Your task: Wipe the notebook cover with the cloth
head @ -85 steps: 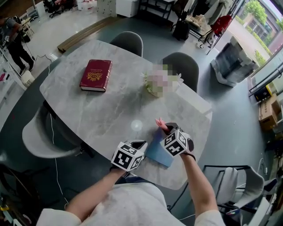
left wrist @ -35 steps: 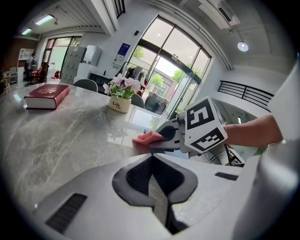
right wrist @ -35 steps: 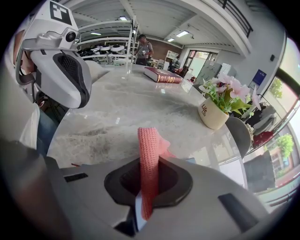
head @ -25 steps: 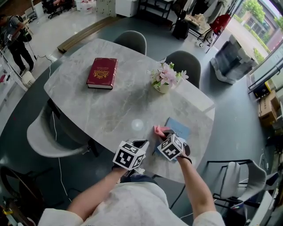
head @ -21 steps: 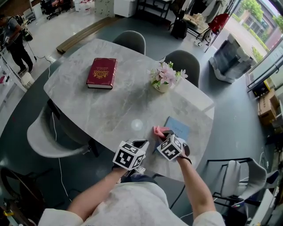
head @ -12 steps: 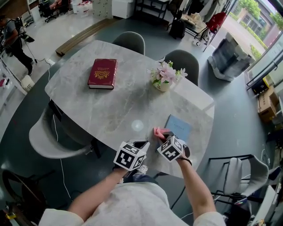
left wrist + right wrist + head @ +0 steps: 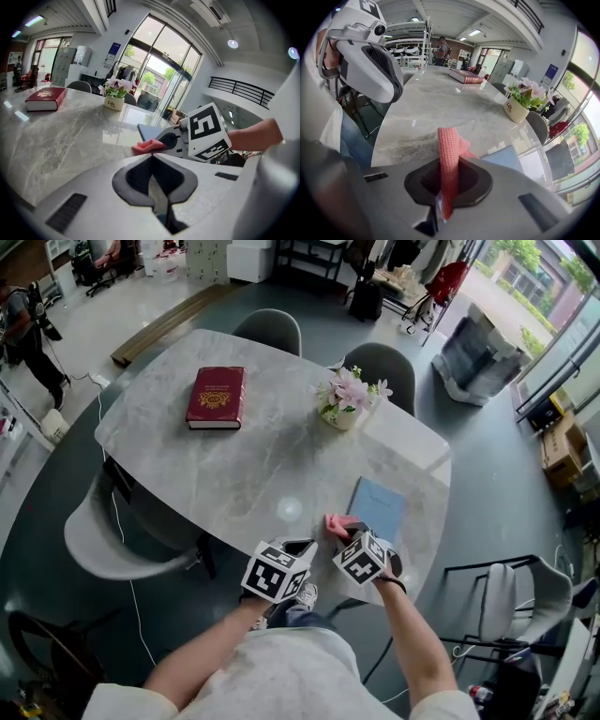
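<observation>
Right gripper [image 7: 443, 194] has its jaws clamped on the pink cloth [image 7: 449, 150]. The cloth is knitted and sticks up out of the jaws in a folded strip. This gripper is at the near edge of the table [image 7: 234, 465], close to the person's body. The blue notebook [image 7: 378, 502] lies flat on the table just past the right gripper, near the table's right end. From the head view the cloth sits right beside the notebook's near left corner, but I cannot tell if it touches the cover. Left gripper [image 7: 157, 187] has its jaws closed together with nothing in them. It is held at the near table edge, just to the left of the right gripper, and it points toward the cloth. A red book [image 7: 216, 397] lies flat at the far left part of the table, well apart from the notebook. A small flower pot [image 7: 345, 401] with pink and white flowers stands upright at the far side of the table, between the red book and the notebook. Grey chairs [image 7: 272, 329] stand around the table.
</observation>
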Demonstrator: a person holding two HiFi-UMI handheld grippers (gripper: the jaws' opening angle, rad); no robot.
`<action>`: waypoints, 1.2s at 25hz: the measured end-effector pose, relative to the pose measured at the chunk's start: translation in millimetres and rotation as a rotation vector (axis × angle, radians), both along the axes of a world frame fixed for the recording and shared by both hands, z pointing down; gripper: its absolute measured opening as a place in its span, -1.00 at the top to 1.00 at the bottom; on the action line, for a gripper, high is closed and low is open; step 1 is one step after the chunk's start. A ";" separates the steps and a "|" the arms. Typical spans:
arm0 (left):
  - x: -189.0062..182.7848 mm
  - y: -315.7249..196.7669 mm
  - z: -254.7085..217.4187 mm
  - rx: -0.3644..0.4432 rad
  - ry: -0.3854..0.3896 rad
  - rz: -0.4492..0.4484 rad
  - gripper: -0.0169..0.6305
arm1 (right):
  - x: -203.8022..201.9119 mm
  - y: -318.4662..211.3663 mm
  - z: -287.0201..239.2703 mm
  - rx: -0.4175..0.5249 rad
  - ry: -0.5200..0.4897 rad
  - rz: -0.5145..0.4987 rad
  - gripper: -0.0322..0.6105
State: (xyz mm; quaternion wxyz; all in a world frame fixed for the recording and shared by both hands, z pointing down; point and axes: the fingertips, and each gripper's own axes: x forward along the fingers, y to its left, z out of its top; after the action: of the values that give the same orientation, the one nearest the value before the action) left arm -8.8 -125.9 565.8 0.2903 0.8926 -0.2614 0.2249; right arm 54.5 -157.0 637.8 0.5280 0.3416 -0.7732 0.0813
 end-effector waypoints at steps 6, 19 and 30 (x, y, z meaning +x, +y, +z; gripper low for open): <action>-4.8 9.9 -3.1 0.006 0.009 0.024 0.92 | -5.7 15.9 1.8 -0.005 -0.002 0.031 0.85; 1.0 23.8 -21.1 0.016 0.055 0.094 0.92 | -12.0 41.0 -32.8 0.075 -0.089 0.197 0.85; 47.0 27.3 -47.3 0.087 0.061 0.168 0.92 | 15.4 58.9 -92.5 0.221 -0.251 0.397 0.85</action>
State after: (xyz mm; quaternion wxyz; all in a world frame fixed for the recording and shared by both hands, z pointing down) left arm 38.2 -98.7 518.5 0.2393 0.9297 -0.1860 0.2095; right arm 69.9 -98.0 545.3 0.3609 0.5297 -0.7547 0.1401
